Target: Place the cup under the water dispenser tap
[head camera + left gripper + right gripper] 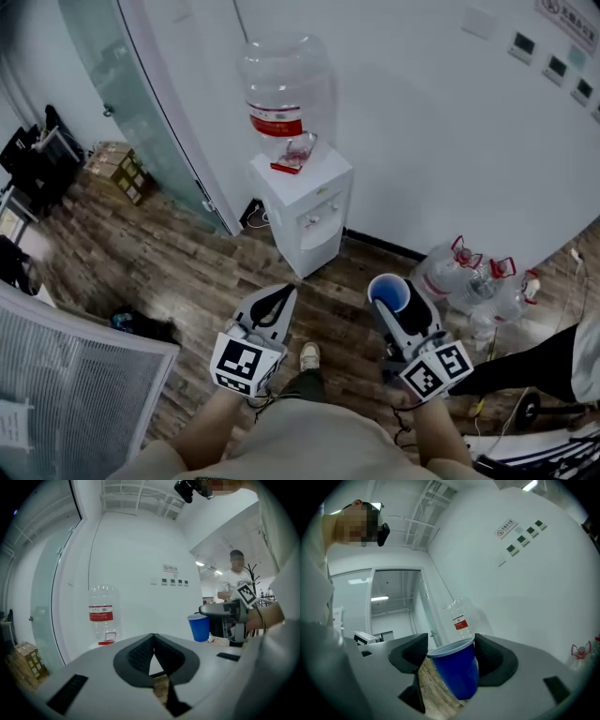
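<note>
The right claw (pixel 392 307) is shut on the cup (pixel 386 291). Its two dark pads press the blue wall on either side just under the rim. The cup is held in the air above the floor (pixel 169 272), mouth up. Its long axis is near upright, with a slight lean in the right gripper view. The head view looks straight down into it, and it appears empty.

The left claw (pixel 278 305) holds nothing. In the left gripper view its pads meet at the tips, with only a small gap behind them.

The dispenser (pixel 305 211) stands against the wall, well apart from both claws, with a clear bottle (pixel 284 89) on top. From the cup it lies ahead and to the left. Its front face, with the taps (pixel 325 211), is turned roughly toward the person. The taps are too small to tell which is which, and the ledge under them cannot be made out.

The task looks to be at the carry stage: the cup is gripped but not yet near the tap. The left claw is a little nearer the dispenser, but the right one has the cup. The move likely calls for carrying the cup forward and left while keeping it upright, then lowering it under a tap.

Spare bottles (pixel 459 277) lie on the floor to the right, clear of that path.
</note>
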A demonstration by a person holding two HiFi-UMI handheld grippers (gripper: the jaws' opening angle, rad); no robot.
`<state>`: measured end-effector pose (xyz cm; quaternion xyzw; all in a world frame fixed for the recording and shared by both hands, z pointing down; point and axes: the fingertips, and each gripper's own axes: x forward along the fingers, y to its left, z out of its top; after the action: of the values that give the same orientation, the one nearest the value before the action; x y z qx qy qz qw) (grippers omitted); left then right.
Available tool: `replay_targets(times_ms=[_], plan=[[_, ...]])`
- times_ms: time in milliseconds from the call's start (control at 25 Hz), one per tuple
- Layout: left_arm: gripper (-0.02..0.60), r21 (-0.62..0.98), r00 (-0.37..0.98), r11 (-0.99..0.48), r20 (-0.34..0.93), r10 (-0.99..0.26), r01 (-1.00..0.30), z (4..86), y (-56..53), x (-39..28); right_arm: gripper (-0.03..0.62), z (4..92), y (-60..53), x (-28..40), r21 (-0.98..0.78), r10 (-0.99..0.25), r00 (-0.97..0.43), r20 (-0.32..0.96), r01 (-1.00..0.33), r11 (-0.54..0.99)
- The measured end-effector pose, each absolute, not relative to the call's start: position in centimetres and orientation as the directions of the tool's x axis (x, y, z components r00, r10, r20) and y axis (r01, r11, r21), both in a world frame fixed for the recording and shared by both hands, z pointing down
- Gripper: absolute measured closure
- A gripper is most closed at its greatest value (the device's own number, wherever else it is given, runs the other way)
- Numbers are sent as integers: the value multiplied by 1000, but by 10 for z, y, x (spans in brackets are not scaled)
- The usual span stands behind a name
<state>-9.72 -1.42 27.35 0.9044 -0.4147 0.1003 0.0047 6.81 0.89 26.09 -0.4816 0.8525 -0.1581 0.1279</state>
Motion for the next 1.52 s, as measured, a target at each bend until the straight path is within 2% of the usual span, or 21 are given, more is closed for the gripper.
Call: replay_targets(times_ms=[280,680,1000,1520], plan=[[577,-114,681,-700,167,-713,-705,277,-117,-96,278,265,-92,57,-393,-868,-484,-109,-782,485],[577,-108,711,-719,109,-695,-686,295,-200,-66,281,309,-196,79,-424,-883,-446,-144,-779,462],[577,-83,663,-672,112,-740,-736,349,-260,-33,281,376,-268,105,-440,-869,-483,-109,-760,478],[577,-44,587,-597,135,-798,-801,464,-332,-24,279,519,-353,96,-441,-824,-564,-54,-727,526]])
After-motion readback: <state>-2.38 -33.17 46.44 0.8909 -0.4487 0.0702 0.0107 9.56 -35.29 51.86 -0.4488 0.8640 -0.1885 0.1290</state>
